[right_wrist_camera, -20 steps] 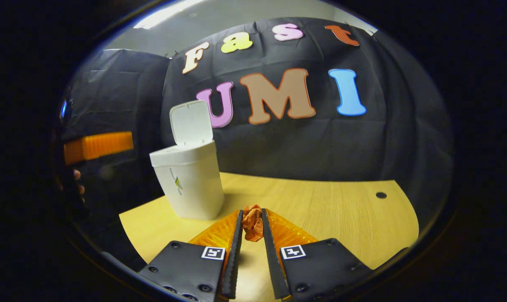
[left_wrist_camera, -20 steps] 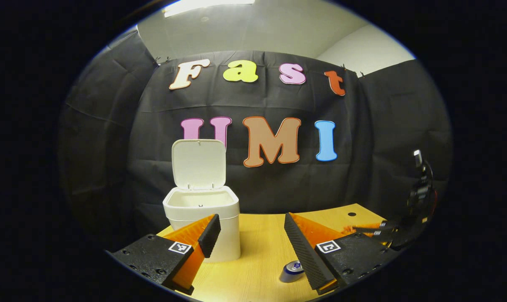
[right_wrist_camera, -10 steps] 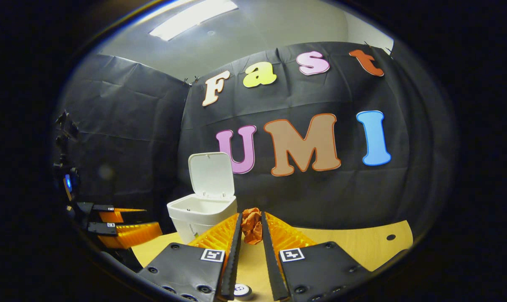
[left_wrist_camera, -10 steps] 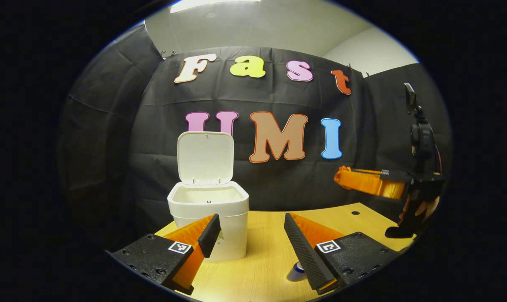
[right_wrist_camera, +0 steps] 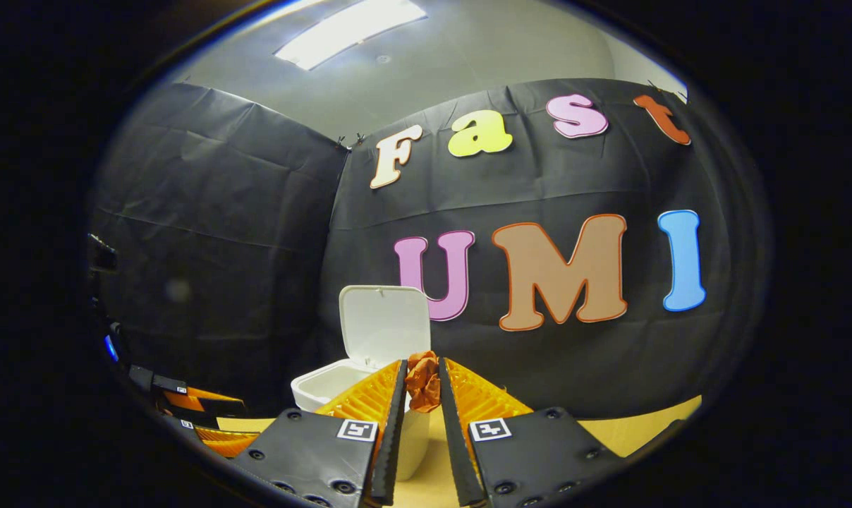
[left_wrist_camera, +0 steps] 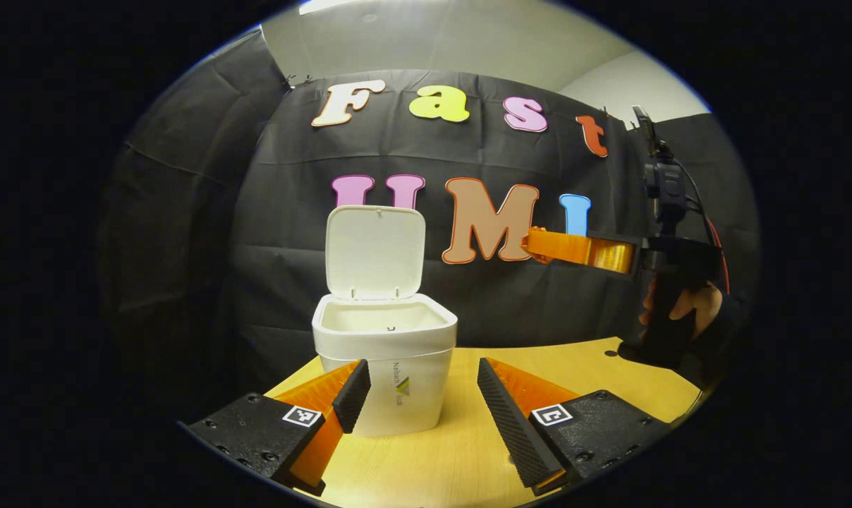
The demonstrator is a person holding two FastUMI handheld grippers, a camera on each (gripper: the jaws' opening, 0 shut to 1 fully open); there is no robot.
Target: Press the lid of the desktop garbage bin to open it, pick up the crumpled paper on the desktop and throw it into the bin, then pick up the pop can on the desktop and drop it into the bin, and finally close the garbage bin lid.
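Observation:
The white desktop bin (left_wrist_camera: 391,367) stands on the wooden table (left_wrist_camera: 461,451) with its lid (left_wrist_camera: 375,248) raised upright at the back. My left gripper (left_wrist_camera: 420,384) hangs open low over the table just in front of the bin, nothing between its fingers. In the left gripper view, my right gripper (left_wrist_camera: 539,243) is high at the right, above and to the right of the bin, held by a hand (left_wrist_camera: 687,305). In the right gripper view, the right gripper (right_wrist_camera: 422,384) is shut on the orange crumpled paper (right_wrist_camera: 423,381), with the bin (right_wrist_camera: 341,384) and its open lid (right_wrist_camera: 385,324) just beyond.
The black cloth wall closes the booth behind the bin. A small dark hole (left_wrist_camera: 611,353) marks the table near its far right edge. In the right gripper view, the left gripper (right_wrist_camera: 200,416) sits low at the left.
My right gripper has risen from the table with the paper and moved left toward the bin. The left gripper view has drifted, and the can has left it at the bottom.

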